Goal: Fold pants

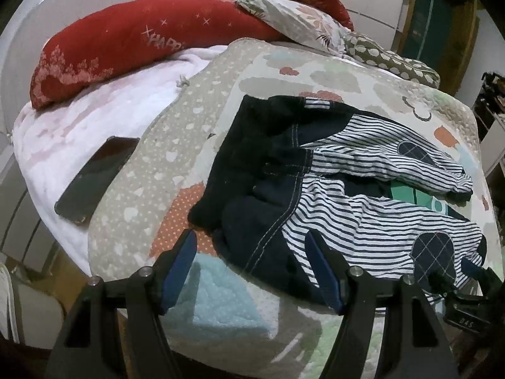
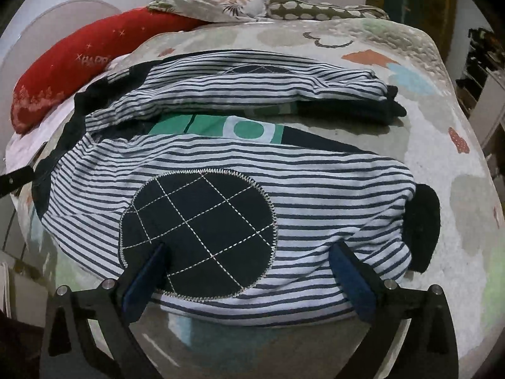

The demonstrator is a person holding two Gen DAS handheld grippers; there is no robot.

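Observation:
Small pants point(image 1: 331, 183) lie spread on the patterned bedspread point(image 1: 189, 158), navy waist to the left, two blue-and-white striped legs to the right with round navy knee patches and dark cuffs. My left gripper point(image 1: 251, 246) is open, hovering over the near edge of the navy waist part. My right gripper point(image 2: 249, 259) is open over the near leg point(image 2: 284, 173), its fingers either side of the knee patch point(image 2: 202, 233). The far leg point(image 2: 252, 85) lies apart, with green print of the bedspread showing between them. The right gripper's tip also shows in the left wrist view point(image 1: 473, 271).
A dark phone point(image 1: 94, 180) lies on a pink blanket point(image 1: 94, 120) at the left. A red bolster point(image 1: 126, 41) and floral pillows point(image 1: 300, 15) line the far end. The bed edge drops off at the near side and right.

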